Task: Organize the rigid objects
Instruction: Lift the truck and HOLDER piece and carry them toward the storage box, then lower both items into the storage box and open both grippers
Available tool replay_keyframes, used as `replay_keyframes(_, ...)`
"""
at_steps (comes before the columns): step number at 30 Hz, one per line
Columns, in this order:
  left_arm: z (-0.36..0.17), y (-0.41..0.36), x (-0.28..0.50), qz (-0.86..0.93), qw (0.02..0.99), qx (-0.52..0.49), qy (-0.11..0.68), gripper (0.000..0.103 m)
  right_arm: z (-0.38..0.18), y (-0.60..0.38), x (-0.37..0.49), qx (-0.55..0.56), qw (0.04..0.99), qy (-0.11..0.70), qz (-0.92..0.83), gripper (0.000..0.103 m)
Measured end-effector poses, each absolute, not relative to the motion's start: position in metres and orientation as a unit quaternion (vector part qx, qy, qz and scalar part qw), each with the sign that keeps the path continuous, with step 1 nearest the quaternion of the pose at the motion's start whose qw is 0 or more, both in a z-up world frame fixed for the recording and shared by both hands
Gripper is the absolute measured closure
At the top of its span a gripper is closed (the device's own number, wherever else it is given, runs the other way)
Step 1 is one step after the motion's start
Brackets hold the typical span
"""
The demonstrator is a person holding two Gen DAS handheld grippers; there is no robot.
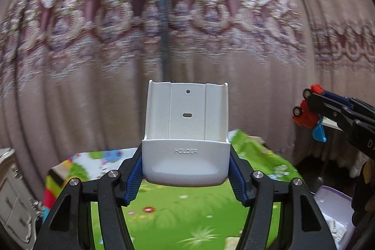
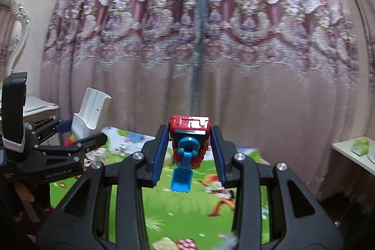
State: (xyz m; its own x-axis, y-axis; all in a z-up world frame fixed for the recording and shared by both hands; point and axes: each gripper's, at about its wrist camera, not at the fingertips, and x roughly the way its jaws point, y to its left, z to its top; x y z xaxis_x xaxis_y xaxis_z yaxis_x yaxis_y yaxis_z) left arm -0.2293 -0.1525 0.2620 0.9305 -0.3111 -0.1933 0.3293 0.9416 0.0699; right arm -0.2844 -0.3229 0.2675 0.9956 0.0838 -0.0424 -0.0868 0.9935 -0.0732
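Note:
My left gripper (image 1: 186, 171) is shut on a white plastic holder (image 1: 186, 132) marked HOLDER, held upright in the air above the mat. It also shows in the right wrist view (image 2: 90, 115), at the left, in the left gripper (image 2: 77, 130). My right gripper (image 2: 189, 151) is shut on a red toy excavator (image 2: 189, 139) with a blue scoop (image 2: 181, 180) hanging toward the camera. In the left wrist view the toy (image 1: 307, 111) shows at the right edge, in the right gripper (image 1: 313, 106).
A green cartoon play mat (image 1: 178, 210) covers the surface below both grippers (image 2: 187, 203). Pink patterned curtains (image 1: 164, 27) hang behind. A white ornate cabinet (image 1: 14, 193) stands at the left. A white shelf with a green item (image 2: 361, 147) is at the right.

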Motion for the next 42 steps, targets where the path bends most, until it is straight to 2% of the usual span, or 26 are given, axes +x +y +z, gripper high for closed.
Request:
replay_keyframes(7, 0.25, -0.225, -0.24, -0.254, 0.959, 0.071, 0.1, 0.039, 0.261, -0.375, -0.322, -0.051, 0.997, 0.029, -0.041, 0.062)
replay_keyframes(12, 0.233, -0.271, -0.25, -0.312, 0.938, 0.087, 0.124, 0.039, 0.24, -0.41, -0.345, -0.052, 0.992, 0.064, -0.092, 0.062)
replay_keyframes(22, 0.167, -0.353, -0.263, -0.399, 0.876, 0.154, 0.223, 0.039, 0.179, -0.475, -0.369, -0.031, 0.971, 0.178, -0.16, 0.062)
replay_keyframes(30, 0.11, -0.385, -0.262, -0.466, 0.806, 0.166, 0.327, 0.038, 0.131, -0.512, -0.364, -0.001, 0.949, 0.264, -0.174, 0.062)
replay_keyframes(32, 0.098, -0.388, -0.258, -0.478, 0.787, 0.162, 0.354, 0.032, 0.12, -0.52, -0.361, 0.013, 0.944, 0.282, -0.171, 0.062)
replay_keyframes(33, 0.091, -0.388, -0.255, -0.476, 0.782, 0.161, 0.37, 0.029, 0.115, -0.523, -0.358, 0.021, 0.941, 0.293, -0.167, 0.06)
replay_keyframes(34, 0.085, -0.387, -0.251, -0.471, 0.779, 0.161, 0.38, 0.026, 0.107, -0.527, -0.356, 0.03, 0.936, 0.308, -0.168, 0.055)
replay_keyframes(36, 0.075, -0.377, -0.241, -0.452, 0.786, 0.159, 0.39, 0.026, 0.098, -0.534, -0.356, 0.042, 0.931, 0.315, -0.18, 0.048)
replay_keyframes(39, 0.069, -0.348, -0.215, -0.407, 0.814, 0.147, 0.388, 0.026, 0.097, -0.537, -0.35, 0.06, 0.931, 0.311, -0.181, 0.047)
replay_keyframes(42, 0.069, -0.301, -0.182, -0.349, 0.848, 0.121, 0.379, 0.026, 0.104, -0.522, -0.327, 0.044, 0.935, 0.311, -0.163, 0.038)
